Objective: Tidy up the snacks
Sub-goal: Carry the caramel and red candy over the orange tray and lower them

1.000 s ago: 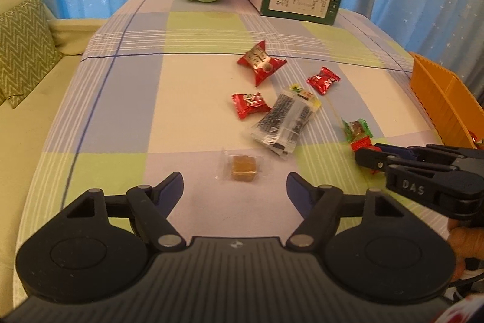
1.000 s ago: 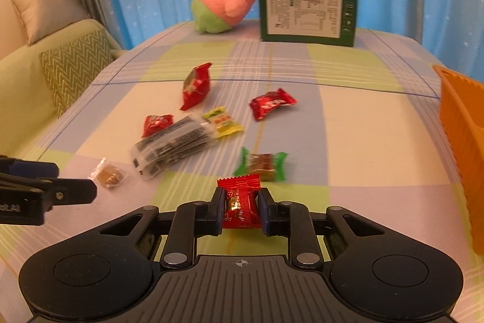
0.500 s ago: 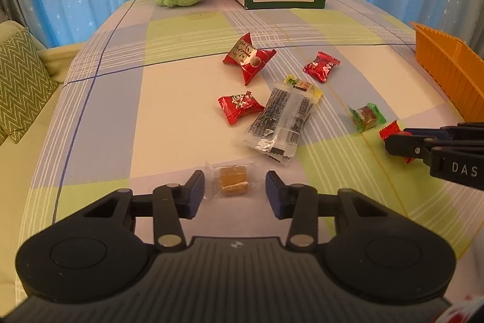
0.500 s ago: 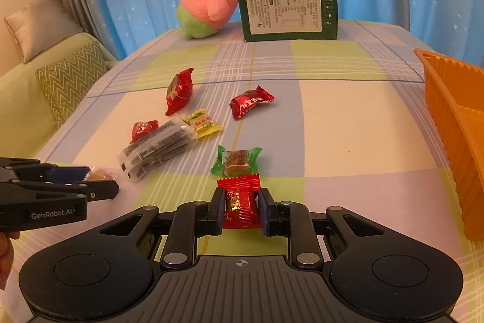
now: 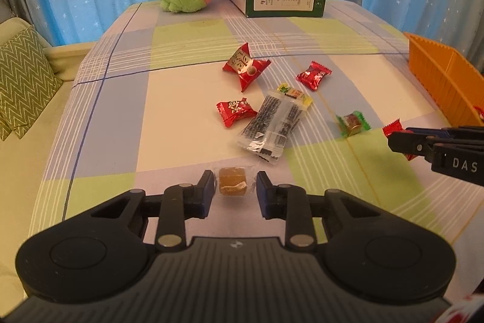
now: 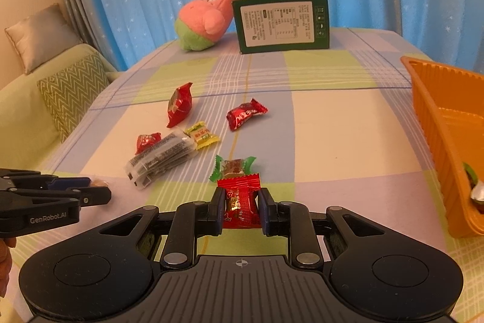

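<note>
A brown candy in a clear wrapper (image 5: 232,185) lies on the checked tablecloth between the fingers of my left gripper (image 5: 233,187). The jaws are closing and stand at the wrapper's edges, not pressing on the candy block. My right gripper (image 6: 241,206) is shut on a red wrapped candy (image 6: 240,200), held just above the cloth. In the left wrist view the right gripper (image 5: 396,141) enters from the right with that red candy (image 5: 392,127). The orange tray (image 6: 435,117) stands to the right and holds a few pieces.
Loose on the cloth lie a green-wrapped candy (image 6: 234,167), a clear packet of dark sticks (image 5: 272,123), a yellow candy (image 6: 202,135) and three red snacks (image 5: 246,67). A green box (image 6: 281,23) and two plush toys (image 6: 202,21) stand at the back. A sofa cushion (image 5: 21,80) sits left.
The left jaws have narrowed from wide apart to the edges of the brown candy's wrapper. The right gripper, still shut on the red candy, has shifted a little to the right.
</note>
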Available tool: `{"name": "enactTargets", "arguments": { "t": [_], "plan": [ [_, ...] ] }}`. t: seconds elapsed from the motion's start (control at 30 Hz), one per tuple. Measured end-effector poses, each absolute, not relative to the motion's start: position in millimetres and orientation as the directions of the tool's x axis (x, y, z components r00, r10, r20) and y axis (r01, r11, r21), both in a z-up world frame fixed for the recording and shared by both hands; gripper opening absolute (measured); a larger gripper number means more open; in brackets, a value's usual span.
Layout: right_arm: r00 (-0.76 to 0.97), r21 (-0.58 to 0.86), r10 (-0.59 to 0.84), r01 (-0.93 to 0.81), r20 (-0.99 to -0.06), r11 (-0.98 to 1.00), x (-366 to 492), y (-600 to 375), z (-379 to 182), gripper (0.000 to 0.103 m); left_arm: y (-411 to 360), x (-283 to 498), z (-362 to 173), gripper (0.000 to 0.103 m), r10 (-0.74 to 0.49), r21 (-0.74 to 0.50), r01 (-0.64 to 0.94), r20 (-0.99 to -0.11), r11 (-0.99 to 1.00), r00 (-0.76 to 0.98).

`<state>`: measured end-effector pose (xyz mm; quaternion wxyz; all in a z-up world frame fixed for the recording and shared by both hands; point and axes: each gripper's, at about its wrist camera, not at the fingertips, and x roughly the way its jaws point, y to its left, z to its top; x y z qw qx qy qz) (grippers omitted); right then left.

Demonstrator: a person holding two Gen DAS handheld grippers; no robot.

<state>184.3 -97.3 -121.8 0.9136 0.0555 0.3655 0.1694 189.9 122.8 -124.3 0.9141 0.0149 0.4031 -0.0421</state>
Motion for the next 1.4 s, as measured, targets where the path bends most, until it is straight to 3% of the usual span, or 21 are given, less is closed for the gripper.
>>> {"name": "enactTargets", "arguments": {
  "t": [0.33,0.8,1.4],
  "plan": [
    [0.712,0.226,0.324,-0.233,-0.623,0.946,157.6,-129.6,-90.6,0.023,99.5,165.6,-76.4,0.027,-0.086,-0.023,0.097,-0.698,0.995,0.711],
    [0.763,0.241,0.259,-0.138,-0.593,0.961,123.2,-201.5,-39.9,0.023,8.7,145.3,-31.2,0.027,-0.23,-0.114,0.206,-0.647,0.972,0.727],
    [0.805,0.217,0.148,-0.025,-0.575,0.976,108.9,-300.1,3.9,0.024,-95.7,149.4,6.9,0.027,-0.36,-0.133,0.357,-0.611,0.925,0.705]
  ]
}}
